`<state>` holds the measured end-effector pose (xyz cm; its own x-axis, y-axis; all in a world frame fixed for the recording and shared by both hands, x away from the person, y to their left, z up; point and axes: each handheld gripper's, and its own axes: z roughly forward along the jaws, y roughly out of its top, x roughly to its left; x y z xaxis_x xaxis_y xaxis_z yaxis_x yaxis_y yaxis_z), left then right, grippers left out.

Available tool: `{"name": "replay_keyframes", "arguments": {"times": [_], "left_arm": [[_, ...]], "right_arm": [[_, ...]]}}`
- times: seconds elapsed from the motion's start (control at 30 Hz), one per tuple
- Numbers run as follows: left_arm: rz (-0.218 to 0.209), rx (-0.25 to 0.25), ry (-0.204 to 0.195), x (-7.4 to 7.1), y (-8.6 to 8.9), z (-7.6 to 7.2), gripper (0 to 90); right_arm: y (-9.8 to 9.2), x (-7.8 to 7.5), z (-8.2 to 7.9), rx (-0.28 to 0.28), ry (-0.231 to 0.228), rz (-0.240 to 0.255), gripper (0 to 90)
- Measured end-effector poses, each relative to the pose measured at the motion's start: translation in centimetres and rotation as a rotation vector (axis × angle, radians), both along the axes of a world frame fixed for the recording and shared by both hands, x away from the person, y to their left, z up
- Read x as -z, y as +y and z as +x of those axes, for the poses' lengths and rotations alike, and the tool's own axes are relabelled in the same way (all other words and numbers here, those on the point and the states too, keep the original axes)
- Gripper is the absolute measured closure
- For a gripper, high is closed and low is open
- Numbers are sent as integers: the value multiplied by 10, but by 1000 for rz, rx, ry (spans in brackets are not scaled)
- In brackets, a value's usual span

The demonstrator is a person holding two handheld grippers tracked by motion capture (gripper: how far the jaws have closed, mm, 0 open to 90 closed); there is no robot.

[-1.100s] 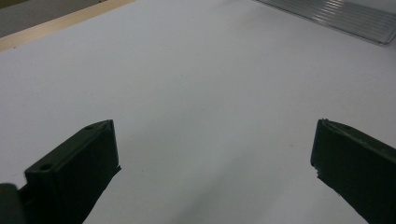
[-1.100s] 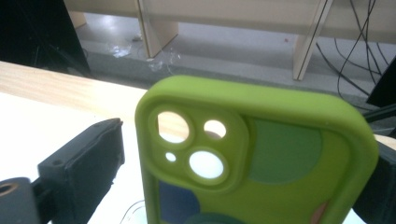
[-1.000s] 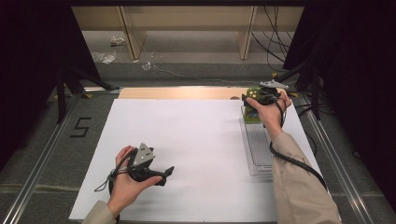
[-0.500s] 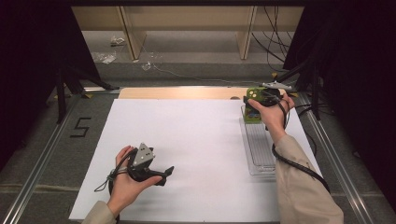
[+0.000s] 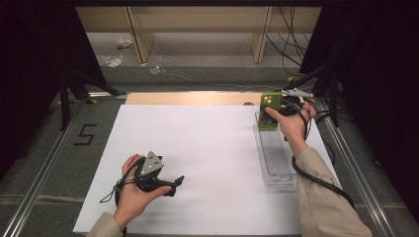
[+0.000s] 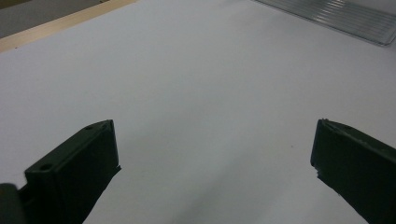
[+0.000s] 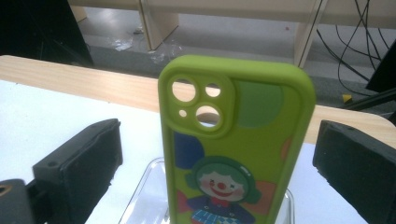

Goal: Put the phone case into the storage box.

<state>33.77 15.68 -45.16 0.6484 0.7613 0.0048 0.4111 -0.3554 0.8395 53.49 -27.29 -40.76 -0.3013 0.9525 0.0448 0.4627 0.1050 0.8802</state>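
Right gripper (image 7: 217, 154), jaws spread wide, flanks an upright green phone case (image 7: 233, 140) above the clear tray (image 5: 275, 153), gripping nothing; left gripper (image 6: 212, 163) gapes empty.

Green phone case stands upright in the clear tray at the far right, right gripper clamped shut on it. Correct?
Not clamped. The right gripper view shows the right gripper open, its jaws standing clear on either side of the green phone case. The case does stand upright in the clear tray.

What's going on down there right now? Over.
Left gripper open, idle over white sheet. Right gripper open, jaws either side of green phone case standing in clear tray. Nothing blocking.
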Motion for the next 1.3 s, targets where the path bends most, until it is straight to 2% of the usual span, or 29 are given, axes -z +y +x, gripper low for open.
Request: {"name": "replay_keyframes", "arguments": {"times": [0.5,0.97,1.3], "left_arm": [[-3,-3,0,0,0,0,3],[-3,-4,-2,-1,0,0,3],[-8,-7,-2,-1,1,0,3]], "right_arm": [[0,-5,-23,-26,-33,-5,47],[2,-5,-47,-84,-48,-10,61],[4,-5,-65,-136,-52,6,69]]}}
